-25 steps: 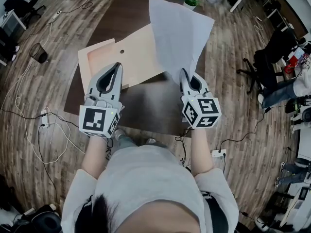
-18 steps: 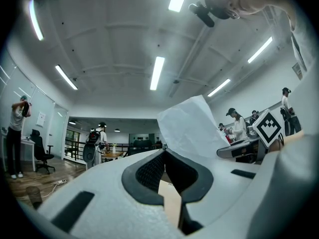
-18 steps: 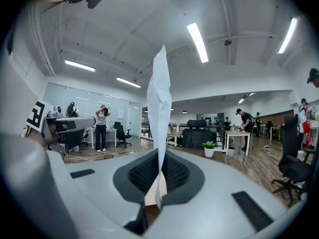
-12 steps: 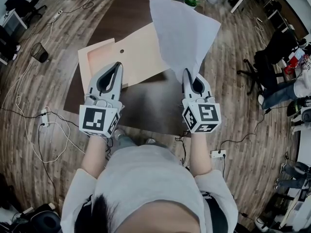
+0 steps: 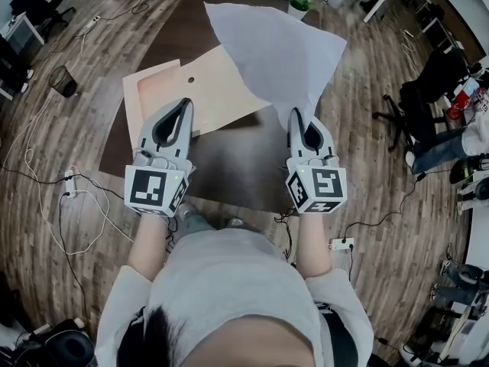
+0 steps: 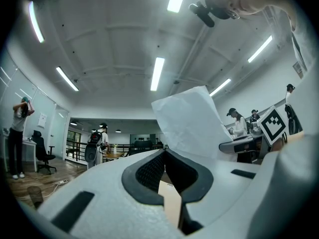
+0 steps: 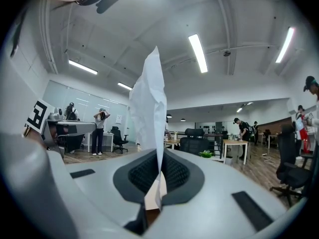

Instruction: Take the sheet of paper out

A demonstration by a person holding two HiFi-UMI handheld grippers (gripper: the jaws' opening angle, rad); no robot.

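A white sheet of paper (image 5: 283, 52) stands up over the dark table (image 5: 229, 167), pinched at its lower corner by my right gripper (image 5: 296, 113), which is shut on it. In the right gripper view the sheet (image 7: 149, 103) rises edge-on from between the closed pads of that gripper (image 7: 160, 152). A tan envelope (image 5: 206, 90) lies flat on the table. My left gripper (image 5: 184, 102) is shut on its near edge, and a tan strip (image 6: 172, 203) shows between the pads of the left gripper (image 6: 164, 151). The sheet (image 6: 192, 123) hangs free of the envelope.
A small potted plant (image 5: 300, 2) stands at the table's far end. Office chairs (image 5: 435, 75) and a seated person are to the right. Cables (image 5: 69, 197) and a bin (image 5: 61, 82) lie on the wooden floor to the left. People stand about the room.
The sheet's upper part has swung and spread to the left, over the envelope's far corner. My right gripper has risen slightly with it. The left gripper and the envelope have stayed put.
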